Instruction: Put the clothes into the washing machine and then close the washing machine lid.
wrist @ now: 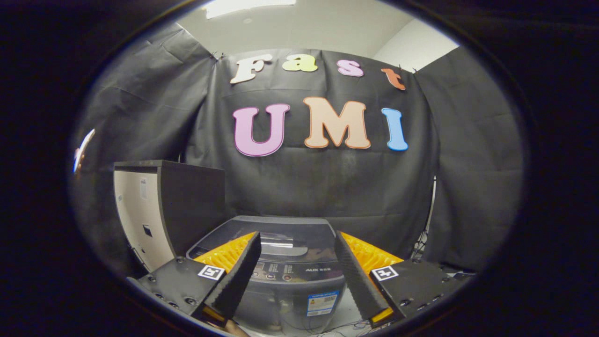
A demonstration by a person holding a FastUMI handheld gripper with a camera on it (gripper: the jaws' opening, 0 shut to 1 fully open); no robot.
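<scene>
claw (295, 243) sits spread wide and empty, lined up on the closed-looking washing machine (290, 276) just ahead, probably for approach.

Hand-held gripper (296, 243) fingers spread, empty; washing machine (285, 276) beyond, lid (276, 229) down; cabinet (164, 206) beside it.

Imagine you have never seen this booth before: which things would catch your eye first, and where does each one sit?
First come the gripper's two open fingers, black with orange backs, with nothing between them. Just ahead of them, seen through the gap, stands a dark top-loading washing machine with its lid down and a blue sticker on its front. Beside the machine stands a taller dark cabinet with a pale side.
</scene>
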